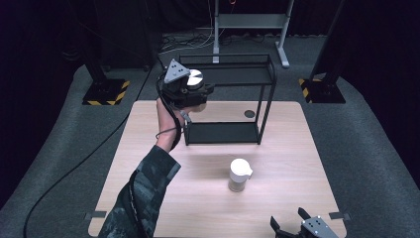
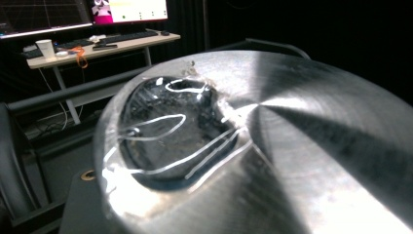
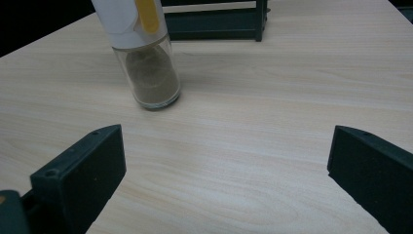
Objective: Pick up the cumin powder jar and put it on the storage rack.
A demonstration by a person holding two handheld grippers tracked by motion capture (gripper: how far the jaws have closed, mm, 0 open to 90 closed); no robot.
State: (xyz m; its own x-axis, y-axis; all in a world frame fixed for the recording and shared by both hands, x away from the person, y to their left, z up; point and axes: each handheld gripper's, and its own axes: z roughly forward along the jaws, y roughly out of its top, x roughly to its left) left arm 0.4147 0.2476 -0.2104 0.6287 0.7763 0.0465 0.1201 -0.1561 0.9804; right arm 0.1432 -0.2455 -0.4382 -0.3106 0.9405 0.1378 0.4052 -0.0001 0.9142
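Observation:
My left gripper is raised at the left end of the black two-tier rack, level with its top shelf. It is shut on a jar with a silver metal lid. That brushed lid sits very close in the left gripper view, with a glossy dark patch on it. A second jar, with a white cap and brown powder, stands upright mid-table. In the right gripper view this jar stands ahead and to the left. My right gripper rests open near the table's front right edge, its jaws wide apart over bare wood.
The rack's lower shelf is bare and rests on the wooden table. A round cable hole sits behind the rack. The left gripper's cable trails off the table's left side. A desk with monitors stands far off.

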